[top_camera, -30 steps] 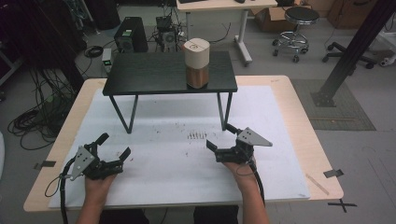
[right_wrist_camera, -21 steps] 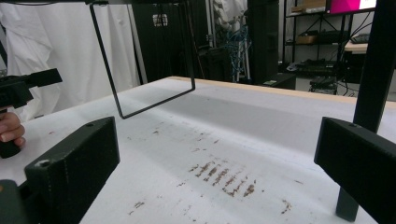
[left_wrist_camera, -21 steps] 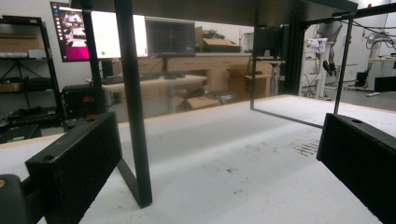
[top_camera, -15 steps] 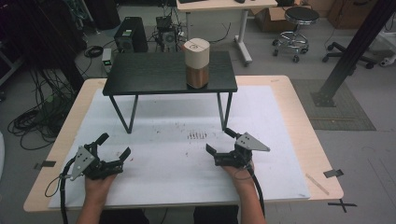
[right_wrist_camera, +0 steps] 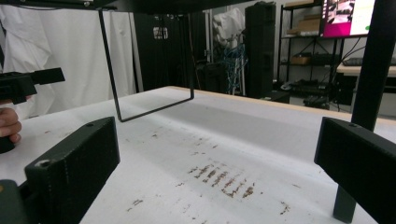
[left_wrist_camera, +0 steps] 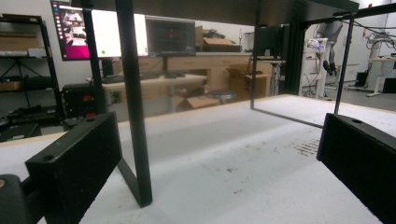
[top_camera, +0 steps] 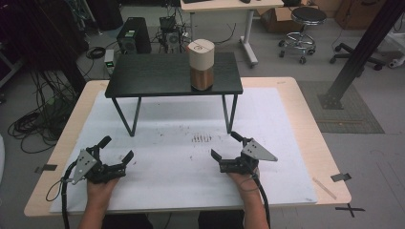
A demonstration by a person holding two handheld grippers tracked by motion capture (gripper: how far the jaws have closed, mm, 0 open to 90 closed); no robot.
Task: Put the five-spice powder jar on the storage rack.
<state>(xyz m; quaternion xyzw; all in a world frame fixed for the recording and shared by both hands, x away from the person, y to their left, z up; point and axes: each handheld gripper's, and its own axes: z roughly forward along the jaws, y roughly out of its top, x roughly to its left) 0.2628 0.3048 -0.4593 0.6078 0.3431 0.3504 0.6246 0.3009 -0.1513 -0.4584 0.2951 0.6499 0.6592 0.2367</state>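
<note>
Left gripper (top_camera: pixel 116 151) resting on white sheet (top_camera: pixel 191 186), in front of black stand's (top_camera: pixel 157 74) left legs, jaws spread, gripping nothing. Right gripper (top_camera: pixel 225 146) sitting in front of stand's right legs, jaws released, empty. Beige-and-brown cylinder (top_camera: pixel 201 64) standing upright atop stand, right of middle, well apart from both grippers.

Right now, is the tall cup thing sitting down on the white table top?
No, the cylinder stands up on the small black table, above the white sheet.
</note>
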